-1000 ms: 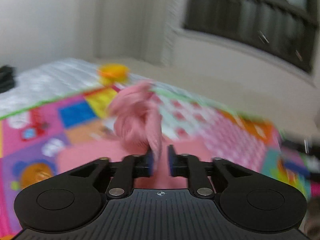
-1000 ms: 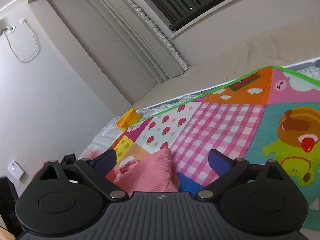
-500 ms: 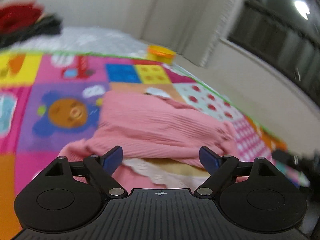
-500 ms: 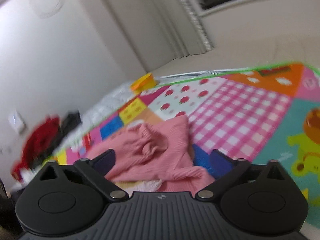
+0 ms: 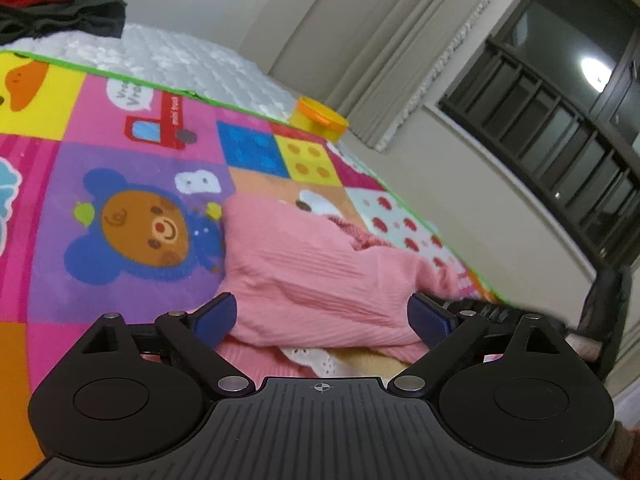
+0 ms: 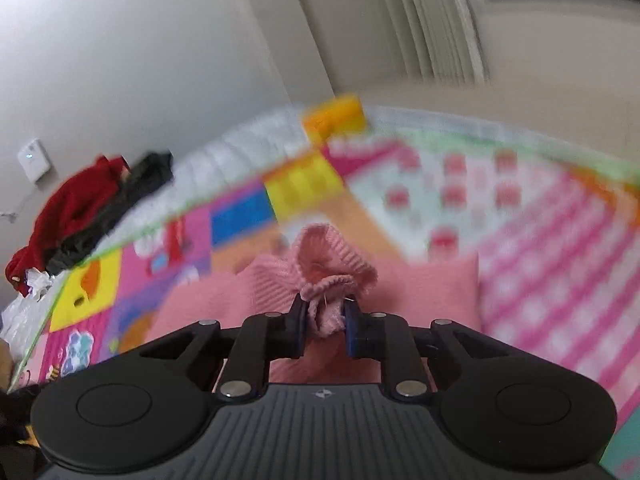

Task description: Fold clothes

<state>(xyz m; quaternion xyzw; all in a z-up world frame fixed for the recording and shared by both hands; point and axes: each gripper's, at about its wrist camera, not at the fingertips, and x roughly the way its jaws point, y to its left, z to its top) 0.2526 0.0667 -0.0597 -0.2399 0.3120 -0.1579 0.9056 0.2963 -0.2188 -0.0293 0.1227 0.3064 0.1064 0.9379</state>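
Note:
A pink ribbed knit garment (image 5: 320, 276) lies on a colourful play mat (image 5: 132, 216), with a white lace edge (image 5: 316, 360) showing beneath its near fold. My left gripper (image 5: 324, 316) is open and empty, its jaws wide apart just above the garment's near edge. In the right wrist view my right gripper (image 6: 325, 330) is shut on a bunched piece of the same pink garment (image 6: 332, 268), lifted a little above the rest of it.
A yellow and orange tub (image 5: 318, 118) stands at the mat's far edge, also in the right wrist view (image 6: 334, 118). Red and black clothes (image 6: 84, 204) are piled on the white quilted bed cover (image 5: 176, 60). Curtains and a dark window (image 5: 560, 128) are behind.
My left gripper let go of the pink cloth and opened wide. My right gripper, open earlier, moved over the garment and shut on a bunch of it.

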